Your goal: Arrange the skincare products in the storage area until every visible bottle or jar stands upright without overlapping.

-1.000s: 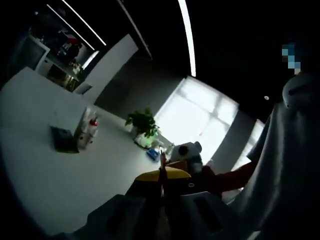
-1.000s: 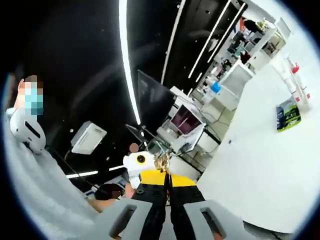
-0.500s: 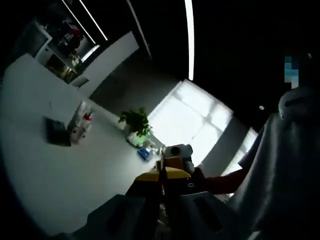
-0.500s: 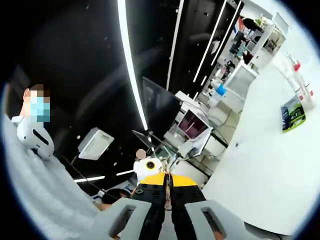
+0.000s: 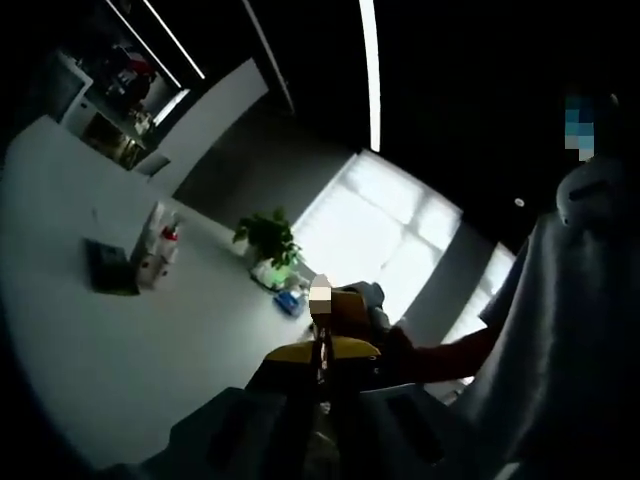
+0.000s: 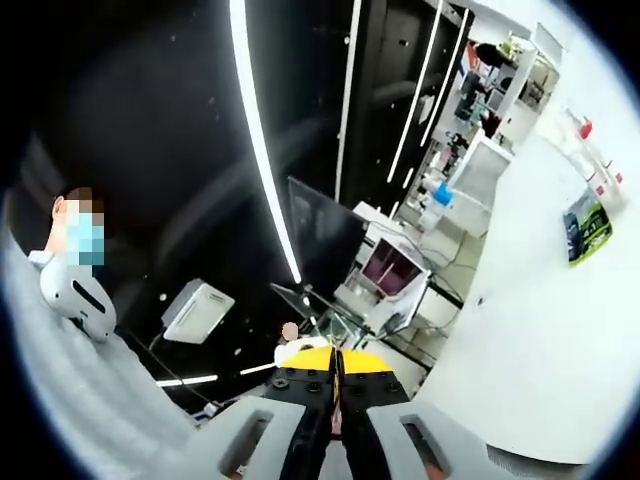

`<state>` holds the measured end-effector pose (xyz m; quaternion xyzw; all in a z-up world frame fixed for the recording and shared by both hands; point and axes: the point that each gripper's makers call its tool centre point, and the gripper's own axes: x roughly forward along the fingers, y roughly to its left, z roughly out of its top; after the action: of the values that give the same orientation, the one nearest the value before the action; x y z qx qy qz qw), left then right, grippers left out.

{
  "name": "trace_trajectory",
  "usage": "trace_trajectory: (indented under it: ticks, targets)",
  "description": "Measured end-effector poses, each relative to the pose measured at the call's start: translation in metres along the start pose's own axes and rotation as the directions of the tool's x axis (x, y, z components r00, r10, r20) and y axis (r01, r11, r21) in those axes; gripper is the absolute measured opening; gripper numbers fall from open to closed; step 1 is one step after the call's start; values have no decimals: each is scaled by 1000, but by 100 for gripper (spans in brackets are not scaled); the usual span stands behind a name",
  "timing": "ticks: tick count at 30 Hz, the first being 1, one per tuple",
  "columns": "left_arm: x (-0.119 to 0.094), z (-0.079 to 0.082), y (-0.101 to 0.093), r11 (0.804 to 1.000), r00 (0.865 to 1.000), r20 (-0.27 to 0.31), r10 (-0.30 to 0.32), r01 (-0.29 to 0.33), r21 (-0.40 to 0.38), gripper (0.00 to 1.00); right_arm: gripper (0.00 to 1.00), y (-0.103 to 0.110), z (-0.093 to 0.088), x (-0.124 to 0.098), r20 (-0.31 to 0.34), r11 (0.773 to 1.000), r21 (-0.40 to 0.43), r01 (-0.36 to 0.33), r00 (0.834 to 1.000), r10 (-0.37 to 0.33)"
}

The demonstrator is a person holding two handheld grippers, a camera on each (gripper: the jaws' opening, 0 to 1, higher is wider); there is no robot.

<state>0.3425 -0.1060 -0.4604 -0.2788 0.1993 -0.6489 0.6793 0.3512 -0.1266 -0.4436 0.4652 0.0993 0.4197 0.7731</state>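
White table (image 5: 120, 350), bottles (image 5: 160, 240) upright, long axes vertical.

On the table (image 5: 120, 350), the bottles (image 5: 158, 245) stand just beside a flat pouch (image 5: 108, 268). Farther along the table stands a potted plant (image 5: 268, 240), with a small packet (image 5: 289, 302) near it. My left tongs (image 5: 320, 365) point over the table edge.

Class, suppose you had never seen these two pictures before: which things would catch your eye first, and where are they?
In the left gripper view, the bright window glows beyond a white table, where a green plant stands beside it. In the right gripper view, a long ceiling light strip cuts across the dark ceiling. Each gripper looks shut.
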Motion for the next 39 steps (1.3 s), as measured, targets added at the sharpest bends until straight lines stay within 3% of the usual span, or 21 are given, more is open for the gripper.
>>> trace_trajectory:
  ticks: [8, 13, 16, 20, 23, 31, 37, 39]
  targets:
    - [1, -3, -1, 1000, 1000, -13, -2, 2, 3, 3, 0, -1, 6, 0, 89, 998, 61, -5, 996, 0]
    - [2, -7, 0, 1000, 999, -33, 5, -4, 13, 2, 0, 0, 5, 4, 88, 999, 47, 7, 996, -11]
    - [1, -8, -2, 1000, 999, -38, 0, 1, 31, 0, 0, 1, 3, 4, 60, 1000, -13, 18, 998, -18]
    - [2, -11, -2, 1000, 998, -60, -4, 5, 18, 0, 6, -3, -7, 5, -57, 986, -156, 57, 996, -67]
    - [5, -18, -4, 1000, 995, -95, -10, 12, 27, 0, 1, 1, -11, 8, -95, 985, -168, 36, 994, -53]
    - [5, -22, -5, 1000, 993, -116, -20, 21, 8, 0, 0, 0, -3, 9, -64, 992, -125, 25, 997, -33]
    - [5, -24, -5, 1000, 993, -122, -12, 14, 14, 0, 0, -3, -5, 8, -102, 969, -247, 18, 994, -44]
    - [5, -23, -5, 1000, 993, -118, -8, 10, 17, 0, 0, -3, -4, 9, -96, 970, -243, 17, 995, -41]
